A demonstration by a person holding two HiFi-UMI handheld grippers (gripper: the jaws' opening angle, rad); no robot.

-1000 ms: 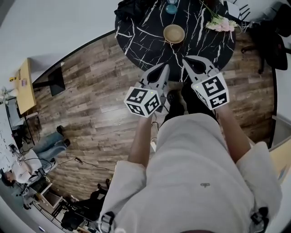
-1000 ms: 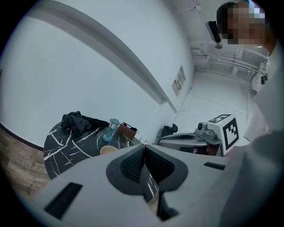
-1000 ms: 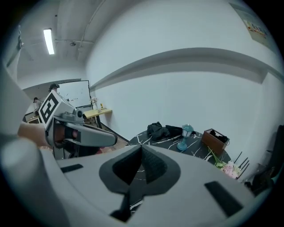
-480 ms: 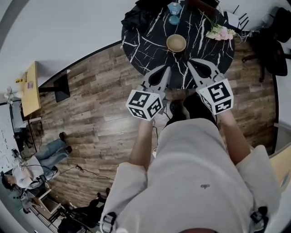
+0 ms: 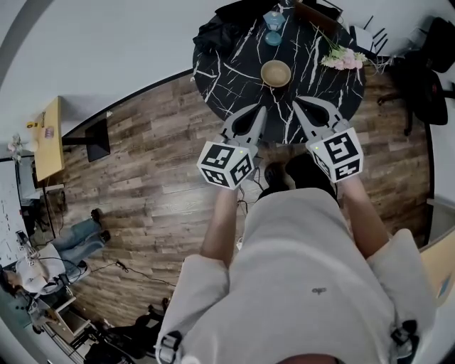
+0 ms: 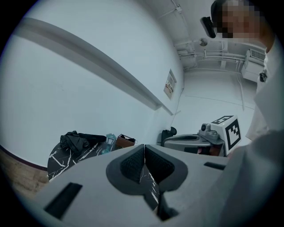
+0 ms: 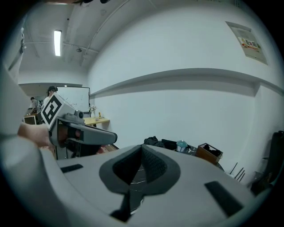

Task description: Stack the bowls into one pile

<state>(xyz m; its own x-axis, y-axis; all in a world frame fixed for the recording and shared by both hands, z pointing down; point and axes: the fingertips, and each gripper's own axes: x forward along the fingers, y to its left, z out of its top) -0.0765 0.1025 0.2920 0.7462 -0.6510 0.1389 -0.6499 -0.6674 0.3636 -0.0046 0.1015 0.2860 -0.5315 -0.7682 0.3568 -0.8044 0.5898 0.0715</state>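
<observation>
Change, view: the counter point(image 5: 234, 78) shows more fully than a second ago. The wooden bowl point(image 5: 276, 72) sits lower in the head view. The blue glassware point(image 5: 273, 21) and brown box point(image 5: 316, 13) at the far edge have come into sight.
Change, tools: both tips now overlap the counter's near part, where a second ago they only reached its near edge. The jaws were closed then and are closed now.
Left tool point(image 5: 260, 108): its pads meet flat with nothing between them, as its own view shows. It points forward at the counter, almost level, with the left marker cube point(image 5: 225, 162) nearest the person.
Right tool point(image 5: 297, 103): its pads are pressed together and empty. It points forward and slightly down, angled in toward the left tool, with the right marker cube point(image 5: 335, 153) behind it.
Arms: the left forearm point(image 5: 220, 220) and right forearm point(image 5: 359, 213) reach forward, bare below short pale sleeves. The tools are side by side and apart.
Wooden bowl: it stands upright near the middle of the counter, beyond and between the two tips, touching neither. Whether it is one bowl or several nested I cannot tell.
Other things on the counter: a black garment point(image 5: 220, 28) at the far left and pink flowers point(image 5: 340, 57) at the right.
Floor: wooden floor point(image 5: 142, 178) lies under the person.
</observation>
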